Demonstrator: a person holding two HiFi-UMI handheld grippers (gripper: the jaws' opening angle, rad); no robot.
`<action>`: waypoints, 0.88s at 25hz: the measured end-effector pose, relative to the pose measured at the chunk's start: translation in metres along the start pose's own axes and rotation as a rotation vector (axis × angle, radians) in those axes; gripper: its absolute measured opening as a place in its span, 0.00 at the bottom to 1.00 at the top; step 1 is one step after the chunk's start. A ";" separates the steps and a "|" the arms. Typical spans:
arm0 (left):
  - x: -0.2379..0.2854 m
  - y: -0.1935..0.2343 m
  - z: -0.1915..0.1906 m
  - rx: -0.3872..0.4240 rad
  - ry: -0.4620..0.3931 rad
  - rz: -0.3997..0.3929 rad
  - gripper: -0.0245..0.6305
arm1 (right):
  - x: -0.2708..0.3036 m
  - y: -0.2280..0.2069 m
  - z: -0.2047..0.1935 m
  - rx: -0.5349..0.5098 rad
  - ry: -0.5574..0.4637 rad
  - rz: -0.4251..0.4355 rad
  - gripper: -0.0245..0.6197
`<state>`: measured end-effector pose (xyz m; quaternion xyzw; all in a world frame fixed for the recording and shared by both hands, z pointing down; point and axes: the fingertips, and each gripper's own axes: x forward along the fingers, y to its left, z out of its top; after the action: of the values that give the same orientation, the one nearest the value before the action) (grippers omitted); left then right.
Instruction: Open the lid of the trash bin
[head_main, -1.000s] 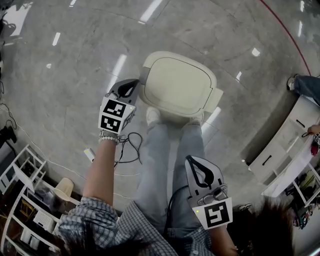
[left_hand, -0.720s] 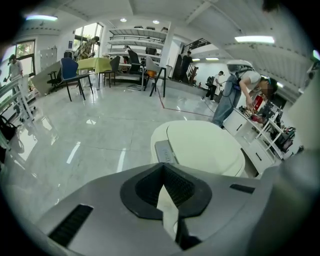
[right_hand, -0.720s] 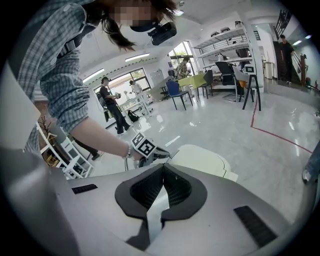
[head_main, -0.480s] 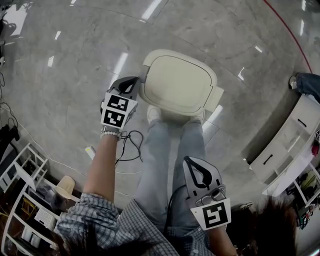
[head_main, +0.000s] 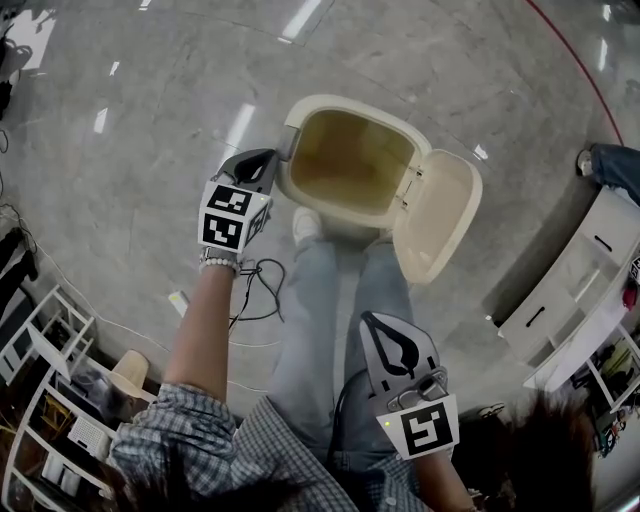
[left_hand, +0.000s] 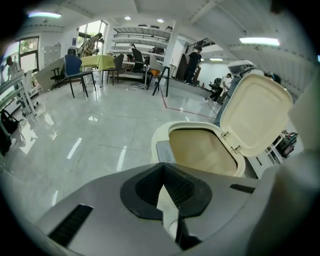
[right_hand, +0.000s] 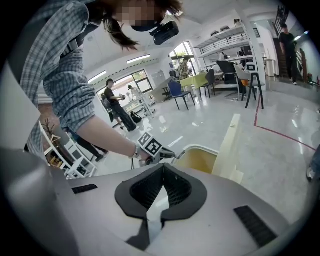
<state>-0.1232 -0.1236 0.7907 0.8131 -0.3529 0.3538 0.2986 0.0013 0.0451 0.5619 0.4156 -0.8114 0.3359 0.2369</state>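
The cream trash bin (head_main: 297, 124) stands on the floor in front of the person's feet, its brownish inside showing. Its lid (head_main: 437, 214) hangs open, swung over to the right on its hinge; in the left gripper view the lid (left_hand: 257, 115) stands upright behind the opening. My left gripper (head_main: 271, 160) is shut with its tip at the grey push tab (head_main: 289, 150) on the bin's left rim. My right gripper (head_main: 380, 322) is shut on nothing, held low by the person's right leg, away from the bin.
A black cable (head_main: 255, 290) lies on the floor left of the feet. White shelving (head_main: 45, 400) stands at the lower left and a white cabinet (head_main: 570, 290) at the right. Another person's shoe (head_main: 583, 165) is at the right edge. Chairs and tables stand far off.
The lid, flat on the bin in both earlier frames, has sprung open to the right. My left gripper stays at the bin's left rim; the right gripper barely moved.
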 end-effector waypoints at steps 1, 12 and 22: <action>-0.001 0.000 0.001 -0.012 -0.010 -0.003 0.04 | 0.000 -0.001 0.000 -0.002 -0.002 -0.002 0.07; -0.017 -0.012 0.015 -0.037 -0.042 -0.014 0.04 | -0.008 -0.007 0.008 -0.030 -0.018 -0.018 0.07; -0.050 -0.033 0.023 -0.038 -0.055 -0.019 0.04 | -0.027 -0.009 0.033 -0.067 -0.066 -0.021 0.07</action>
<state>-0.1141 -0.1029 0.7304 0.8201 -0.3597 0.3215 0.3076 0.0200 0.0301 0.5254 0.4271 -0.8250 0.2921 0.2272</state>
